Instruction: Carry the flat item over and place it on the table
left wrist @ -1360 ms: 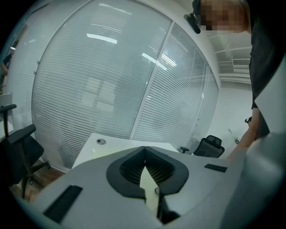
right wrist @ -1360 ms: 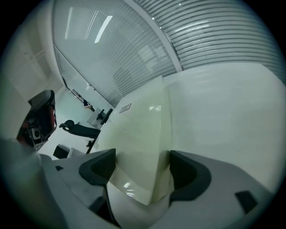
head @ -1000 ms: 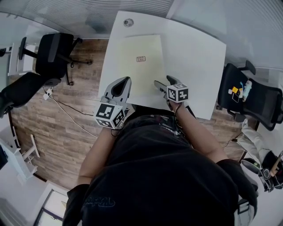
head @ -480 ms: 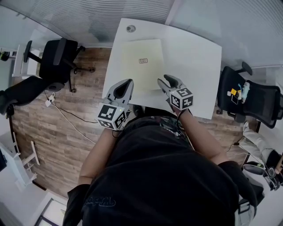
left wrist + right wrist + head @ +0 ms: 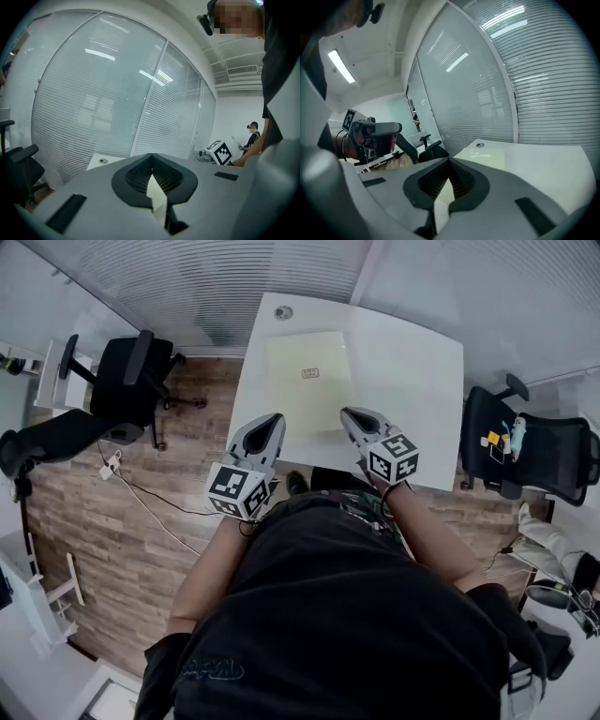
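Sheet [image 5: 310, 381], pale yellow, lies flat on the white table [image 5: 412, 381], on the table's left half toward its far edge. My 2 tongs hang over the table's near edge: left tongs [image 5: 273, 417] pinched together, empty; right tongs [image 5: 347, 413] have just been closing, now fully together on nothing

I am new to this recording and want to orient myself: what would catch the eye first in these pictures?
First, the pale yellow flat item lying on the white table. Next, the left gripper and the right gripper above the table's near edge, both shut and empty; the right one's jaws have just closed on nothing. A black office chair stands left of the table.
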### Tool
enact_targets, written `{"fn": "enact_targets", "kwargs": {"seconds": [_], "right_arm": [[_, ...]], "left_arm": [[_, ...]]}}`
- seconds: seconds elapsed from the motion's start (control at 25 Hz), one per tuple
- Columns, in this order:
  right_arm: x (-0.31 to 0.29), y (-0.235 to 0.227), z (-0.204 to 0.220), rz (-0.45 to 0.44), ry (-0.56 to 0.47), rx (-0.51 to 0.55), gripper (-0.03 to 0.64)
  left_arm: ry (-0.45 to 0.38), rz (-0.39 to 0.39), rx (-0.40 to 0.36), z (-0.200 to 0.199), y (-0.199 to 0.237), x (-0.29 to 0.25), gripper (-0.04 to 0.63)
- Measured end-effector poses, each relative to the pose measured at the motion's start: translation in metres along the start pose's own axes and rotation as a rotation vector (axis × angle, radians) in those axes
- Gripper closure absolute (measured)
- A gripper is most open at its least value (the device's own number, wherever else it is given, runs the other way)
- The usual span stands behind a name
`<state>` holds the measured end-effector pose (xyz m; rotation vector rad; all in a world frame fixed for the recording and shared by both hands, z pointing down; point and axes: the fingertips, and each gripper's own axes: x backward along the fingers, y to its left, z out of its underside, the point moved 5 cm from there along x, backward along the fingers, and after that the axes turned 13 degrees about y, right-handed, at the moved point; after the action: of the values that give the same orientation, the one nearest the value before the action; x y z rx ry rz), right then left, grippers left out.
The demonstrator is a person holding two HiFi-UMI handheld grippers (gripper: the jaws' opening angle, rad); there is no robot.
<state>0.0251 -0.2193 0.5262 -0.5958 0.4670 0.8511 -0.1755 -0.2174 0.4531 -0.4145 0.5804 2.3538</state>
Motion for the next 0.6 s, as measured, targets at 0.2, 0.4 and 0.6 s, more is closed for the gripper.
{"fn": "enact_targets", "kwargs": {"seconds": [0.2,0.4,0.6], "right_arm": [[0.009,0.016,-0.003,-0.008,-0.013,0.026,0.594],[0.019,0.019,-0.003,-0.019,-0.015,0.045,0.594],[0.037,0.008,-0.005,-0.022,-0.027,0.066,0.594]], "left_arm": [[-0.008,0.002,-0.011,0.002,-0.007,0.007,0.58],[-0.017,0.008,0.001,0.003,-0.017,0.004,0.58],[-0.022,0.007,0.0,0.004,-0.031,-0.001,0.58]]}}
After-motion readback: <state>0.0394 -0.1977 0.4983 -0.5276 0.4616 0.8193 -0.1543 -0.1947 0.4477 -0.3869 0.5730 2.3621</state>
